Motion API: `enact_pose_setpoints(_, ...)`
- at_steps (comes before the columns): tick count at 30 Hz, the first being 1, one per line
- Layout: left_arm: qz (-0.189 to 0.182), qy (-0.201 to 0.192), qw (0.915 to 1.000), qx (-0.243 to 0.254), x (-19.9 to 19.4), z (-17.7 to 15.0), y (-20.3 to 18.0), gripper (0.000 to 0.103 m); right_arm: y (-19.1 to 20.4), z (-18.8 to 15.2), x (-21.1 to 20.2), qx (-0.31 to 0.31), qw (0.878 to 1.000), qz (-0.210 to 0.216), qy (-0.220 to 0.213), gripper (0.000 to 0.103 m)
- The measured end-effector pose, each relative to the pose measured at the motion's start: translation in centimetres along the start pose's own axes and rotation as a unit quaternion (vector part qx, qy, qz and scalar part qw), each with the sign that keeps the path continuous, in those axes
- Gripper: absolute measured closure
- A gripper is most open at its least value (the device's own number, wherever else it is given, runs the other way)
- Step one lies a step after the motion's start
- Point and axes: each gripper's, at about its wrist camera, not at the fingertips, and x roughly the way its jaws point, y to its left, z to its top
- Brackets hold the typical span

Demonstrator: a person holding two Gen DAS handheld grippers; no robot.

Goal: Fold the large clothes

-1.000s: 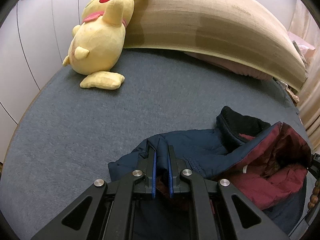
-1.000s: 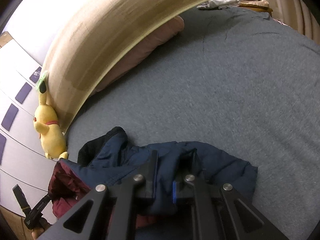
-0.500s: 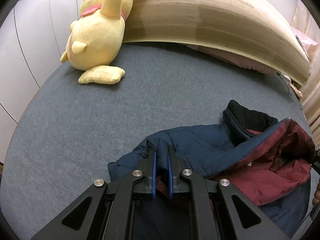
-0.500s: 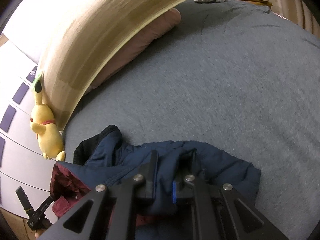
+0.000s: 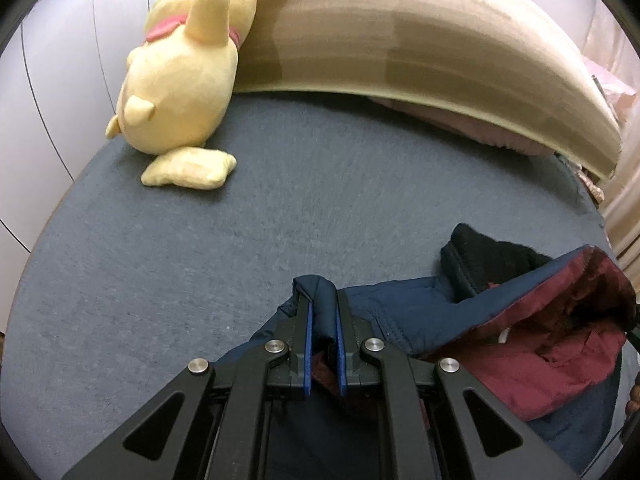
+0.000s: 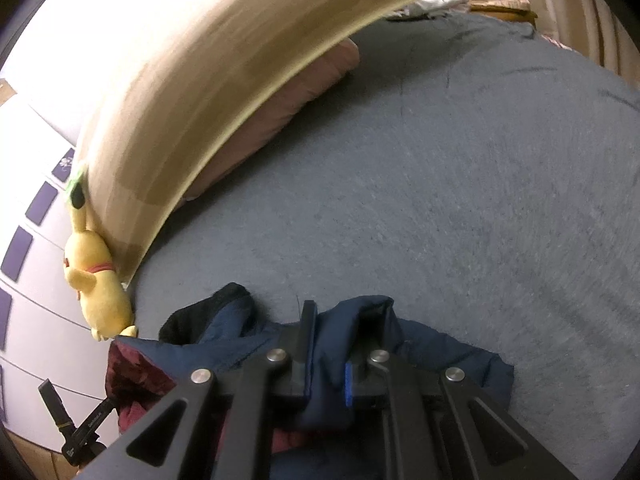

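Now the yellow plush toy (image 5: 180,84) looms nearer than before. Both the left gripper (image 5: 322,308) and right gripper (image 6: 346,320) pinch the navy jacket (image 5: 404,312) on the grey bed (image 5: 280,208). Only the right view shows bedside clutter (image 6: 436,2).

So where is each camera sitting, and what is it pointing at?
Left wrist view: rides on the left claw, looking down along its fingers at the navy jacket it pinches on the grey bed, facing the yellow plush toy.
Right wrist view: rides on the right claw, also pinching the jacket; the left claw shows at the lower left.
Both share the jacket, bed, toy and headboard.
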Motion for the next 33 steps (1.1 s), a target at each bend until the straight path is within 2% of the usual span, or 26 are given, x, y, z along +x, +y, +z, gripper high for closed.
enact_pose_setpoints(3,0.006,0.005,1.0,0.005,0.8,-0.1,-0.3,0.093,-0.3,0.0,1.1,0.007,1.0,-0.004,0.009,0.092)
enact_pose_setpoints(9,0.014,0.022,0.9996,0.008,2.0,-0.2,-0.5,0.089,-1.8,0.0,2.6,0.053,0.998,0.022,0.035,0.088)
enact_pose_setpoints(12,-0.003,0.02,0.9998,-0.005,1.4,0.0,0.0,0.088,-1.9,0.1,2.0,0.059,0.997,0.032,0.034,0.085)
enact_pose_setpoints(14,-0.025,0.017,0.9994,-0.02,0.5,0.3,0.7,0.083,-1.9,0.3,1.2,0.061,0.997,0.037,0.029,0.077)
enact_pose_setpoints(15,-0.033,0.015,0.999,-0.027,0.1,0.5,1.0,0.08,-2.1,0.5,0.5,0.06,0.997,0.039,0.025,0.063)
enact_pose_setpoints(16,-0.037,0.005,0.9986,-0.037,-0.6,0.7,1.5,0.067,-2.2,0.7,-0.1,0.061,0.997,0.052,0.02,0.024)
enact_pose_setpoints(17,-0.024,-0.019,0.9986,-0.044,-1.6,0.9,2.0,0.047,-2.2,0.8,-0.5,0.064,0.996,0.057,0.012,0.003)
enact_pose_setpoints(18,-0.013,-0.043,0.9977,-0.051,-2.4,1.0,2.5,0.04,-2.3,1.0,-1.6,0.067,0.996,0.053,-0.012,0.0)
enact_pose_setpoints(19,-0.01,-0.067,0.9958,-0.061,-3.4,1.2,3.2,0.035,-2.4,1.3,-2.2,0.067,0.996,0.059,-0.023,0.0)
enact_pose_setpoints(20,-0.011,-0.08,0.9942,-0.071,-4.1,1.4,4.1,0.035,-2.5,1.5,-2.6,0.068,0.995,0.066,-0.027,0.0)
enact_pose_setpoints(23,-0.017,-0.092,0.993,-0.072,-5.0,1.6,5.8,0.035,-2.5,2.1,-4.1,0.045,0.996,0.069,-0.036,0.0)
enact_pose_setpoints(25,-0.016,-0.09,0.9953,-0.034,-4.9,1.2,6.0,0.035,-2.1,2.0,-4.4,0.003,0.997,0.077,-0.028,0.0)
enact_pose_setpoints(29,-0.018,-0.073,0.9961,0.046,-3.2,-0.8,5.0,0.035,-1.6,0.2,-3.0,-0.086,0.995,0.04,0.003,0.0)
enact_pose_setpoints(32,-0.036,-0.052,0.9947,0.081,-1.6,-0.9,3.3,0.035,-1.3,-0.5,-1.2,-0.112,0.993,0.03,0.018,0.001)
enact_pose_setpoints(33,-0.042,-0.047,0.9938,0.092,-1.2,-0.9,2.7,0.035,-1.2,-0.4,-0.9,-0.115,0.993,0.032,0.018,0.004)
